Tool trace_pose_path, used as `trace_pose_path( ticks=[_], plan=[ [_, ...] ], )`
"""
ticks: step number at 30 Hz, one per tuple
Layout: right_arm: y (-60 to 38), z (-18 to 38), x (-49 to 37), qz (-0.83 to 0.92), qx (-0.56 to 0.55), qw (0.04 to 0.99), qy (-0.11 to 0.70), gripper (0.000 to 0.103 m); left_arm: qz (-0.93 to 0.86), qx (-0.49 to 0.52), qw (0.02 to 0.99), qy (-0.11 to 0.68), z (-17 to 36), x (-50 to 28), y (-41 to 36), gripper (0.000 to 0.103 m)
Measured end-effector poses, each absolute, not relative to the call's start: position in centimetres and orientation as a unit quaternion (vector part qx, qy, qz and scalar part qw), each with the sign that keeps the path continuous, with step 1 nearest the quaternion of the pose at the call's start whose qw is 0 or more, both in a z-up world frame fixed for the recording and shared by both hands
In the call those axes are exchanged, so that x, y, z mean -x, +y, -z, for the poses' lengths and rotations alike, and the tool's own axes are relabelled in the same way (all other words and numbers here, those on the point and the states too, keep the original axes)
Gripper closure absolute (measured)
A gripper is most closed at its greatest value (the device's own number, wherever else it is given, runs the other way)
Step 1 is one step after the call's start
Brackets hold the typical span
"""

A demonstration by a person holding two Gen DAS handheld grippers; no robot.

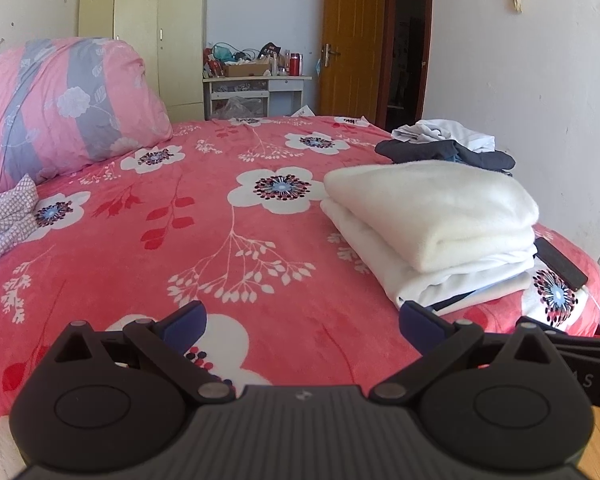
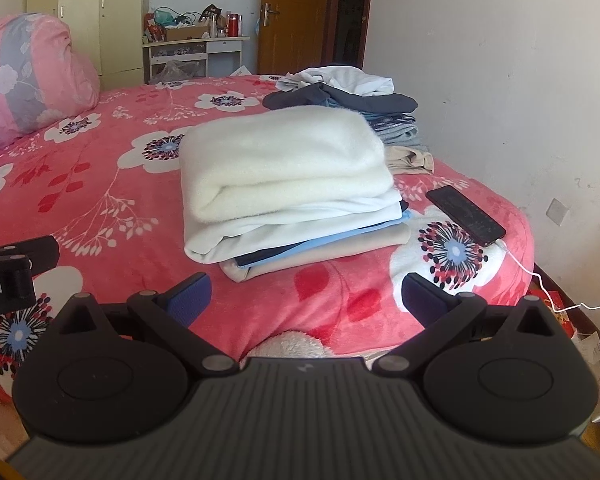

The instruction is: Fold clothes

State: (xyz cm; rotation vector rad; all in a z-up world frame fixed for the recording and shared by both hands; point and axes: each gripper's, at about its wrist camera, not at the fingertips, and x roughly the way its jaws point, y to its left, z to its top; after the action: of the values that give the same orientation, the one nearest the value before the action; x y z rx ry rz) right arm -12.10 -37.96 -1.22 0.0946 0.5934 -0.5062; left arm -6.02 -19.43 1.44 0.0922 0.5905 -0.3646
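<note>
A stack of folded clothes (image 1: 432,228) (image 2: 288,184) lies on the red flowered bed cover (image 1: 204,240) (image 2: 100,168), topped by a thick white fleece piece. Behind it sits a heap of unfolded clothes (image 1: 444,144) (image 2: 340,96), white and dark grey on top. My left gripper (image 1: 302,326) hovers open over the bed's near edge, left of the stack, holding nothing. My right gripper (image 2: 306,294) is open too, just in front of the stack. Part of the left gripper's body (image 2: 8,280) shows at the left edge of the right wrist view.
A black phone (image 1: 560,262) (image 2: 464,214) with a white cable lies right of the stack. A pink and grey rolled quilt (image 1: 60,104) (image 2: 28,80) fills the far left. A checked cloth (image 1: 4,216) lies at the left edge. Wardrobe, cluttered desk and wooden door stand beyond the bed.
</note>
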Motion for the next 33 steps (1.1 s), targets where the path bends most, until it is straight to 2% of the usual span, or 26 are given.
trace_pose_path(
  ticks=[33],
  plan=[
    [-39.7,1.3,13.4,0.275,-0.041,0.914,0.296,0.001,0.193,-0.036,0.932,0.306,-0.5,6.5,-22.0,0.0]
  ],
)
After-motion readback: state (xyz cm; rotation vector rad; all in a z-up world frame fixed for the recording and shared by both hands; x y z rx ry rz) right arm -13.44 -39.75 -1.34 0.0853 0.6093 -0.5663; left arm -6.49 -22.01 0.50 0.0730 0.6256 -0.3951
